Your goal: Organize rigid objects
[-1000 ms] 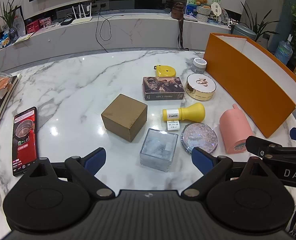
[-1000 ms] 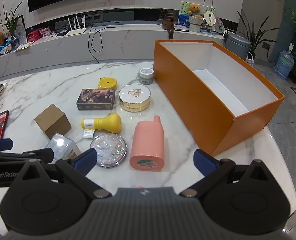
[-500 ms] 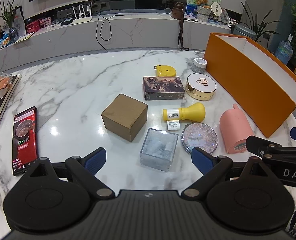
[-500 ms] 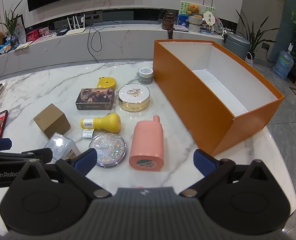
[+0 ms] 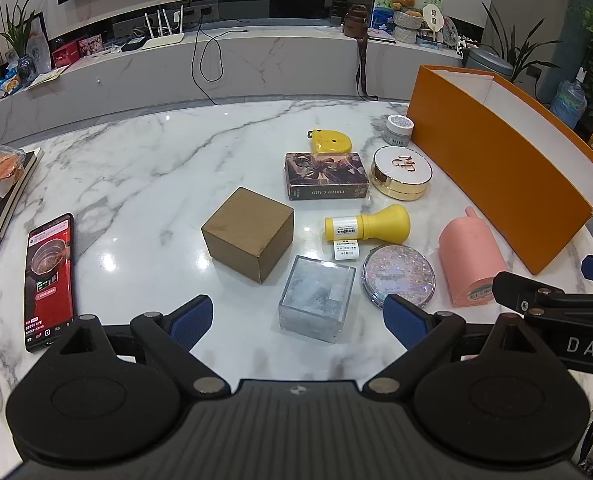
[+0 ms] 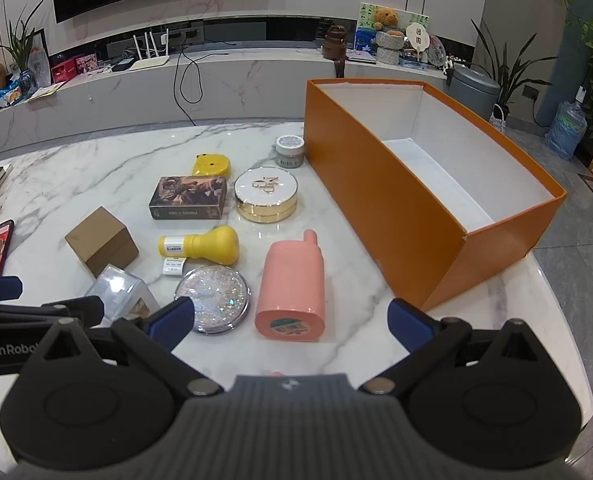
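Clear cube (image 6: 122,294) partly behind left tool (image 5: 298,318)

Objects spread on the tabletop (image 6: 96,168), ahead of both hand-held grippers.
Ahead of the right hand-held gripper (image 6: 290,318) lies the flask (image 6: 292,284); the compact mirror (image 6: 213,299) is just left of it, the open box (image 6: 380,200) to the right, and the card box (image 6: 189,197) and round case (image 6: 266,194) farther ahead.

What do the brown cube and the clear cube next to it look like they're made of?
Brown cube: probably matte cardboard or kraft paper, with dull flat faces and no glare. Clear cube: likely glossy acrylic or hard plastic, since its see-through walls show bright highlights.
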